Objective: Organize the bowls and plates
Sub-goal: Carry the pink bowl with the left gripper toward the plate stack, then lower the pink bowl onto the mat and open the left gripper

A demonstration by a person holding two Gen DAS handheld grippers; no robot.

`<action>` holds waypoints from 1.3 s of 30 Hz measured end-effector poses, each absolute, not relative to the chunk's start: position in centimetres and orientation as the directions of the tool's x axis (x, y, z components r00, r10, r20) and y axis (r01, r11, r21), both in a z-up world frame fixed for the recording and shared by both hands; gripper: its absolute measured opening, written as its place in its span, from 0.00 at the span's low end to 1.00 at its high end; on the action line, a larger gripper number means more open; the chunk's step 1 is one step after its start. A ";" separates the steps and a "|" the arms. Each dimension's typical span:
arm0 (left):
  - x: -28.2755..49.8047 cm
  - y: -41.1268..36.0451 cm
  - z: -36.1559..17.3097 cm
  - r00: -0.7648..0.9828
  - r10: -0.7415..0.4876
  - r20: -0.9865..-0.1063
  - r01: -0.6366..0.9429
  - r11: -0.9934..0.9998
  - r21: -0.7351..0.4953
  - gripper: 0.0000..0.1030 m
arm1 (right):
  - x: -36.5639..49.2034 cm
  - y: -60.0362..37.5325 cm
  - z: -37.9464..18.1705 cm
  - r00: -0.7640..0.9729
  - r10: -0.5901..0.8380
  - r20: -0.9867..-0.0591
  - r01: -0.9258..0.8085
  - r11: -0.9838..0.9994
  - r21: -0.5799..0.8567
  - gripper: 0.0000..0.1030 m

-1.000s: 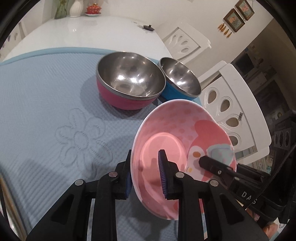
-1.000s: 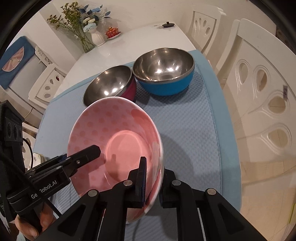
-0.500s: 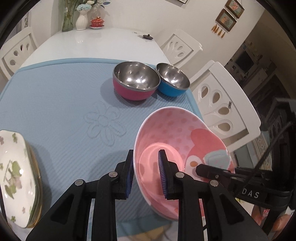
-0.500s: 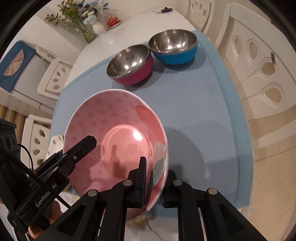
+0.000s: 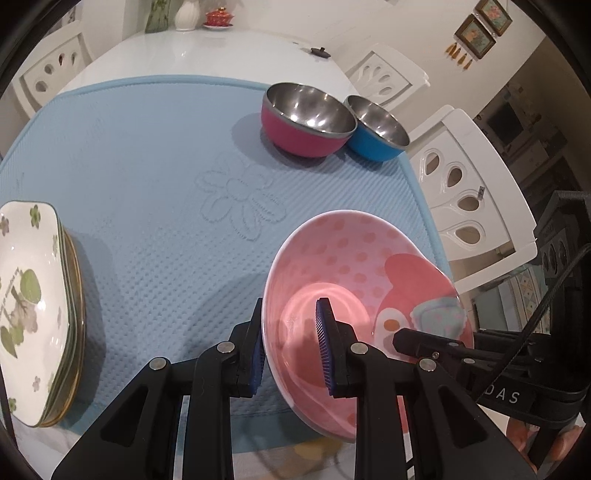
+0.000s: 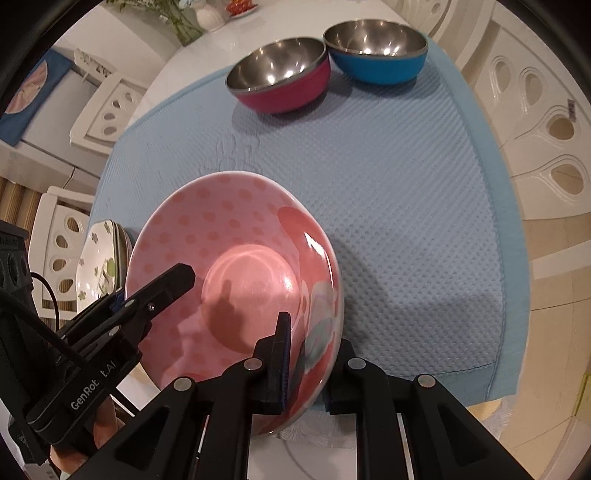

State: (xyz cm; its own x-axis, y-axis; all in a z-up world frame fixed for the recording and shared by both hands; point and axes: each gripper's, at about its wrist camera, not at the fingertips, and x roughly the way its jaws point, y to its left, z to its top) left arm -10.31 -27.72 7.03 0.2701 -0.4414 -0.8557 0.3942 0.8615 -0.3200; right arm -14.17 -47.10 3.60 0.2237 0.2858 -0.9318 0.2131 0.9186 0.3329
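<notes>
While both tongs clamp the same dish, the pink bowl (image 5: 354, 273) hangs tilted above the near edge of the blue mat (image 5: 147, 155). The left gripper (image 5: 291, 350) pinches the bowl's left rim, one blue-padded finger outside the wall and one inside. The right gripper (image 6: 310, 354) pinches the opposite rim the same way, its inner pad lying on the printed cartoon figure. Each gripper shows in the other's view: the right one reaches in at the lower right of the left view, the left one at the lower left of the right view.

One pink bowl, polka-dotted inside, is held. Two steel-lined bowls stand on the far right part of the mat: a magenta bowl (image 5: 306, 122) and a blue bowl (image 5: 376, 129), just beside each other, rims nearly touching. One stack of green-flowered plates (image 5: 33, 302) sits at the mat's left edge; several rims show, but the exact count cannot be told. Three white chairs (image 5: 469, 184) show around the white table (image 5: 207, 51) in the left view. One white vase (image 5: 186, 14) and one small red lidded dish (image 5: 218, 16) stand at the table's far end. Two framed pictures (image 5: 484, 22) hang on the wall.

Readable writing: "DAS" on the right gripper's body in the left view, "GenRobot.AI" on the left gripper's body in the right view. Dark lettering on the top plate is too small to read.
</notes>
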 end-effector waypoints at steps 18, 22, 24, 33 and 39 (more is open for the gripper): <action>-10.7 -27.7 5.4 0.244 -0.420 -0.874 0.401 0.865 -0.303 0.20 | -14.3 -46.8 1.4 0.156 0.326 -0.932 0.240 0.903 0.356 0.13; -10.5 -27.7 5.4 0.247 -0.421 -0.873 0.402 0.864 -0.303 0.20 | -14.4 -46.9 1.5 0.159 0.324 -0.932 0.240 0.904 0.355 0.13; -10.5 -27.6 5.5 0.247 -0.421 -0.872 0.405 0.863 -0.302 0.20 | -14.5 -46.8 1.6 0.162 0.326 -0.931 0.239 0.903 0.358 0.13; -10.3 -26.5 6.4 0.304 -0.406 -0.862 0.383 0.881 -0.280 0.20 | -15.0 -47.2 2.3 0.174 0.323 -0.930 0.222 0.907 0.357 0.13; -10.2 -25.6 8.2 0.343 -0.408 -0.846 0.378 0.885 -0.274 0.20 | -15.7 -47.8 3.3 0.175 0.342 -0.923 0.209 0.903 0.374 0.13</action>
State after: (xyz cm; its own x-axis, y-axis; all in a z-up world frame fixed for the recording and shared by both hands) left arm -10.23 -25.64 8.18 0.3432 -0.4081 -0.8460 0.3777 0.8846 -0.2735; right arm -15.75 -47.80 3.29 0.1747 0.3419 -0.9233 0.2094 0.9034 0.3742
